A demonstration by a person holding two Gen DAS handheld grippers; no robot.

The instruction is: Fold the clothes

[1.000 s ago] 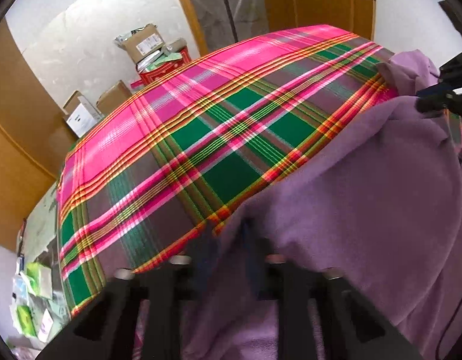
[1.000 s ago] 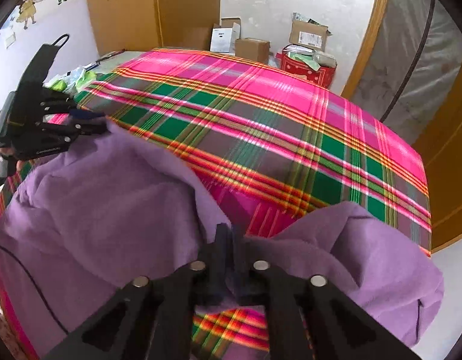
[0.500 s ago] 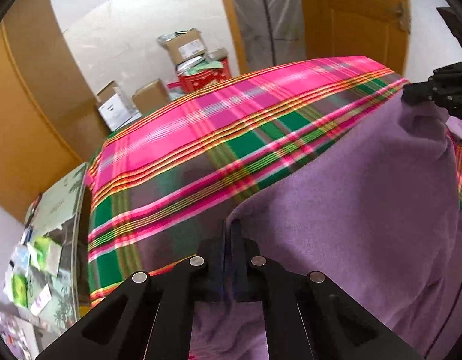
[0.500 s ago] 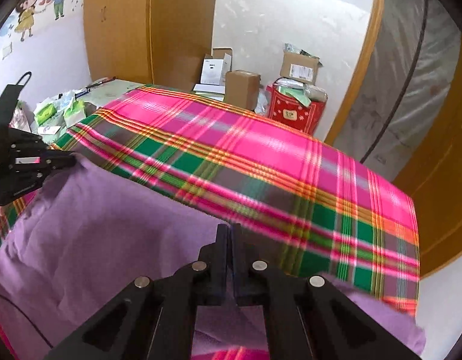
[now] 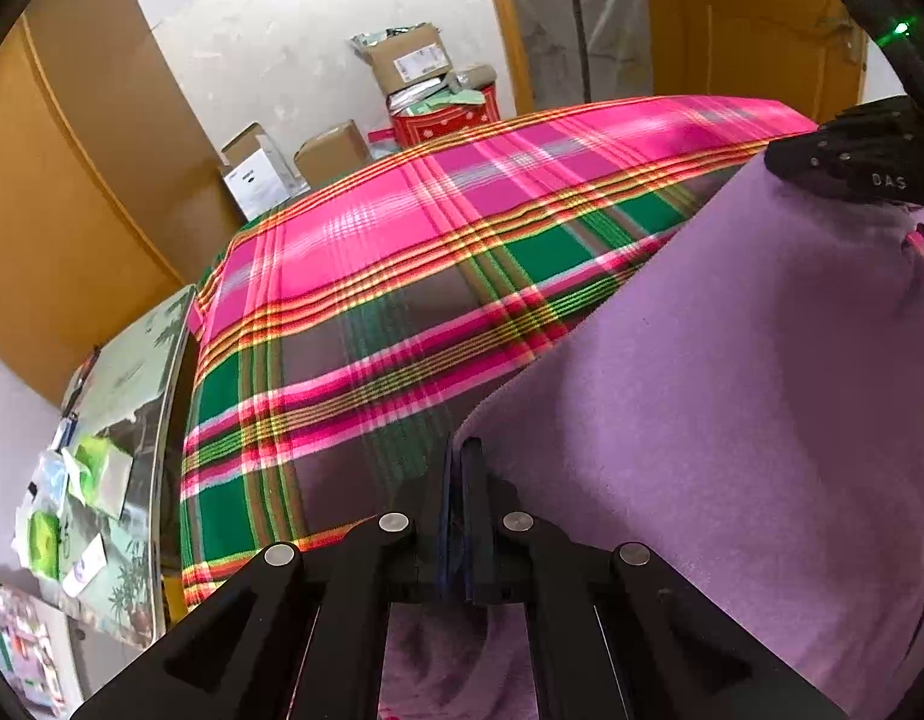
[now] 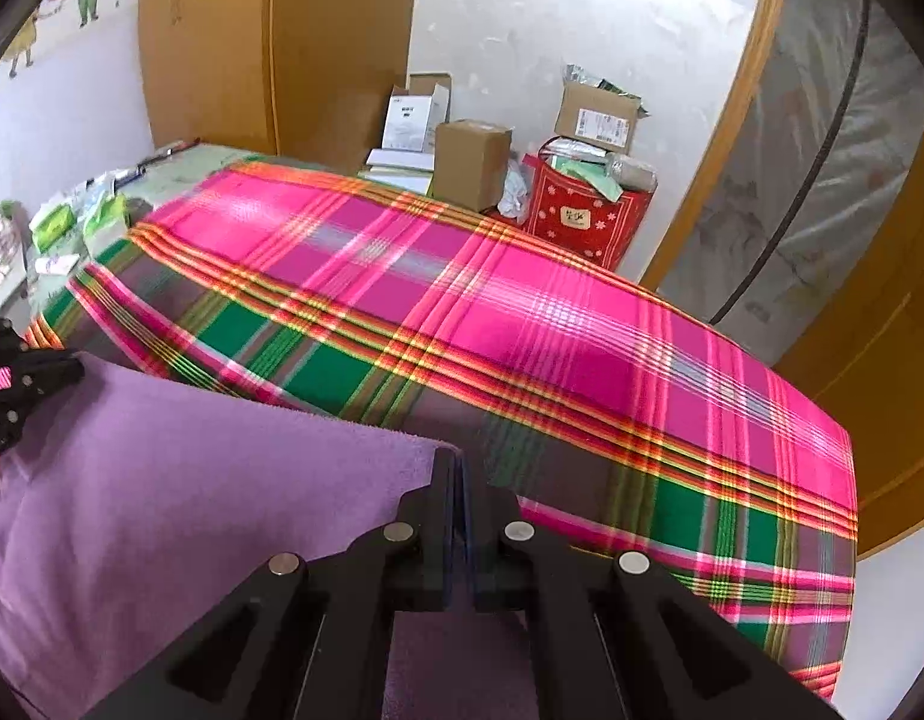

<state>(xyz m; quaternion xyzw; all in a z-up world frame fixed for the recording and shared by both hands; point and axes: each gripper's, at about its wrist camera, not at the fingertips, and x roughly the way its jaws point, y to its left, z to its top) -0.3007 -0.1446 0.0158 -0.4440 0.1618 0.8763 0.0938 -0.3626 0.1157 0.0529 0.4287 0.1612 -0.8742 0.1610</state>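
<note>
While both grippers pinch purple garment (image 5: 732, 420); stretched above plaid bedspread (image 5: 372, 276)

Two close wrist fisheyes angled down along tongs, sharing plaid-covered bed (image 5: 402, 276) and boxes (image 6: 471, 162).

Left claw (image 5: 462, 468) pinching purple cloth (image 5: 732, 390) over plaid bedspread (image 5: 402, 252).

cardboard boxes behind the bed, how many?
3: white printed box leftmost, plain brown box beside it, labelled box atop the red bag. The bed may hide others.
</note>
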